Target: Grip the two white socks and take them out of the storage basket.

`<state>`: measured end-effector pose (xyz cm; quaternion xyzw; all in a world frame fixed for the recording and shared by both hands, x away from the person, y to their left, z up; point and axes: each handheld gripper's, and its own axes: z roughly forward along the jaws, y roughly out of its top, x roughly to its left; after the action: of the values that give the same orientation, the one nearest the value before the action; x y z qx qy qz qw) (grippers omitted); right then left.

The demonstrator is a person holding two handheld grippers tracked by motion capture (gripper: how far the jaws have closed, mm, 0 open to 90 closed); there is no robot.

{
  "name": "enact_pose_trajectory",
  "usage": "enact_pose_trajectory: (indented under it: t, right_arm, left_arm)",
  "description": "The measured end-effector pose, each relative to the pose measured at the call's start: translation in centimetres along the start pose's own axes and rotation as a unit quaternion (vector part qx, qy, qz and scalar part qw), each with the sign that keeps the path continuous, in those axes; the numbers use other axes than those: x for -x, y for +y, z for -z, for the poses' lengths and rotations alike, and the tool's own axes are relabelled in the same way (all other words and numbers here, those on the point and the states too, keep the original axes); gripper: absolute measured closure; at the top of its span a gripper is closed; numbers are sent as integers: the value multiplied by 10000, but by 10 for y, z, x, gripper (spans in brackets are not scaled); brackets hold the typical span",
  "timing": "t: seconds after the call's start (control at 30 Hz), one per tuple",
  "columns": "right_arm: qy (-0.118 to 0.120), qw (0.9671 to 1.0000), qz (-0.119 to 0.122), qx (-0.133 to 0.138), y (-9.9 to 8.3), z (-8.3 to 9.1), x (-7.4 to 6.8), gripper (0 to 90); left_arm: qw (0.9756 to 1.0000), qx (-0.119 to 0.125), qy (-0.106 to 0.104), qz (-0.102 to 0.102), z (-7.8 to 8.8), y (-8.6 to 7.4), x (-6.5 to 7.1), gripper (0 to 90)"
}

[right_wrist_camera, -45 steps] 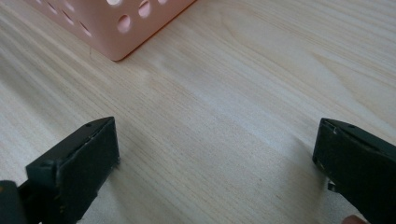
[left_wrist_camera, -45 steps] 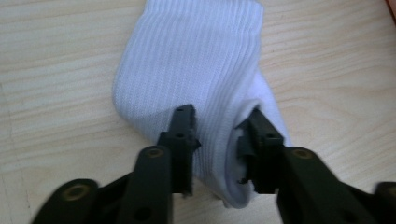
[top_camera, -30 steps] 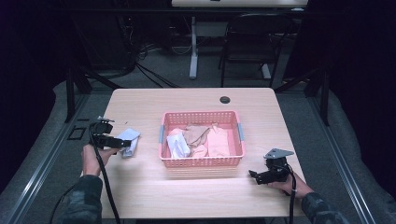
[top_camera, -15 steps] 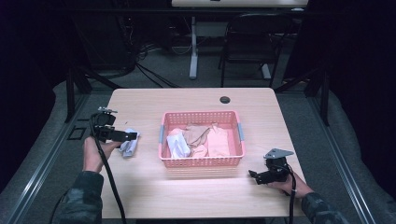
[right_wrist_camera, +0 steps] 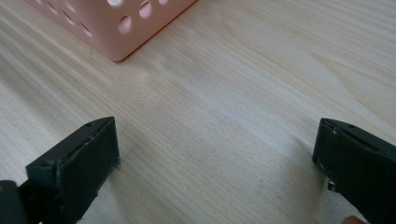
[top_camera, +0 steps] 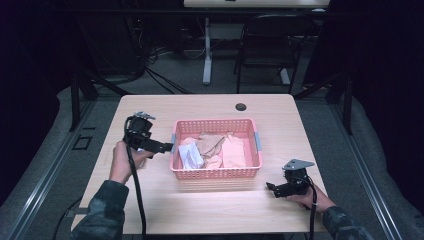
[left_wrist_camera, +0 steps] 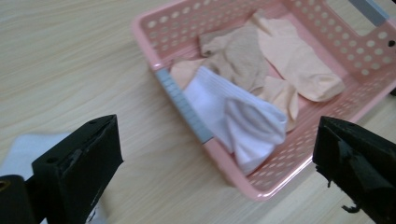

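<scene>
With its jaws spread wide and empty, the left gripper [left_wrist_camera: 212, 182] hovers over the pink basket [left_wrist_camera: 154, 35], where a white sock [left_wrist_camera: 238, 116] lies soft, light and probably best pinched at its bunched fold, while the right gripper [right_wrist_camera: 215, 177] rests open on the table [right_wrist_camera: 243, 93].

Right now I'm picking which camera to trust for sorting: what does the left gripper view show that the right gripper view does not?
The left gripper view looks into the pink basket: a white sock, a tan sock, a peach sock, plus white cloth on the table by its jaw. The right gripper view gives one basket corner from outside. Both share the wooden table and wide-open jaws holding nothing.
</scene>
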<state>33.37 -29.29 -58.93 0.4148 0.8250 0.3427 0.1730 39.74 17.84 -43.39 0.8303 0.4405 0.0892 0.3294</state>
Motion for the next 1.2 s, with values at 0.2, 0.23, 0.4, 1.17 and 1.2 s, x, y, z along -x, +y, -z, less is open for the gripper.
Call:
enact_pose_trajectory:
  t: [0.2,0.23,0.4,1.17,1.2]
  right_arm:
    - [4,10000,-3,-3,0,0,0,0]
    - [4,10000,-2,0,0,0,0,0]
    - [8,10000,1,1,0,0,0,0]
    - [8,10000,3,1,0,0,0,0]
    - [7,10000,0,3,0,0,0,0]
  left_arm:
    - [9992,-241,-223,-239,-31,9,22,55]
    - [9989,-266,-267,-273,-35,9,25,62]
    - [9963,-625,-402,-429,-62,7,37,152]
    - [9797,-1938,-133,-503,-129,12,51,622]
    - [9792,-1960,-151,-503,-129,12,51,665]
